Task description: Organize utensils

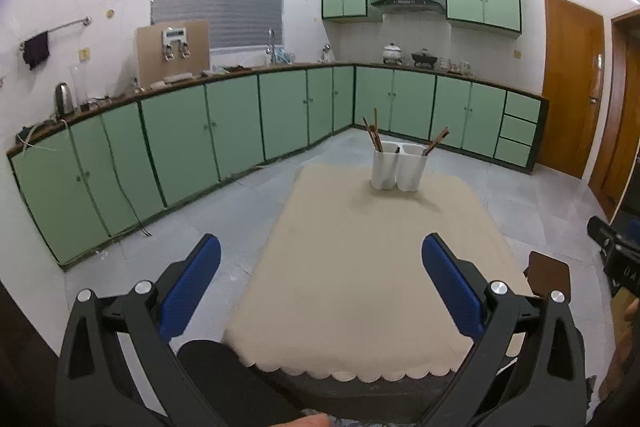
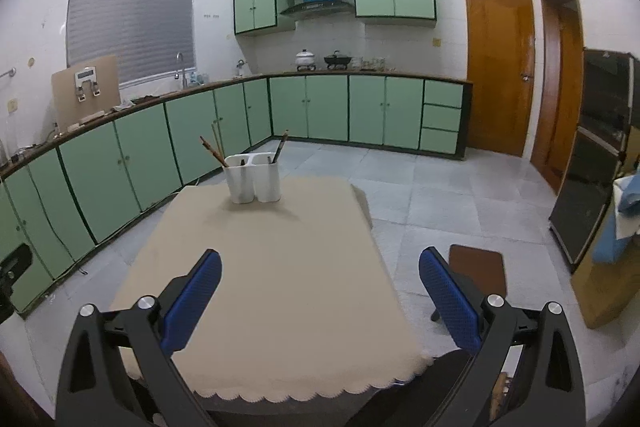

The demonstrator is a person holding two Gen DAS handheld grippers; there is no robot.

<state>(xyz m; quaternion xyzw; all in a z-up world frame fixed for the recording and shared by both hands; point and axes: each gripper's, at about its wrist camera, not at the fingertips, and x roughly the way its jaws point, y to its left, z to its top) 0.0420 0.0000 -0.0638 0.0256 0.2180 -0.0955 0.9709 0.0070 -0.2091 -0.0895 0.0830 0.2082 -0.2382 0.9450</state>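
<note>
A: White holder (image 1: 397,167) with chopsticks (image 1: 373,135) stands at our table's (image 1: 360,267) far end; left gripper (image 1: 320,281) and right gripper (image 2: 320,285) gape empty.

B: Clipping its rim could topple it, we judge.

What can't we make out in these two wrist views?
- Lower ends of the brown wooden chopsticks: hidden inside the white two-compartment plastic holder, both views.
- Exact utensil count: too small.
- Near edge of the beige scalloped tablecloth: partly behind the open left claw and right claw.
</note>
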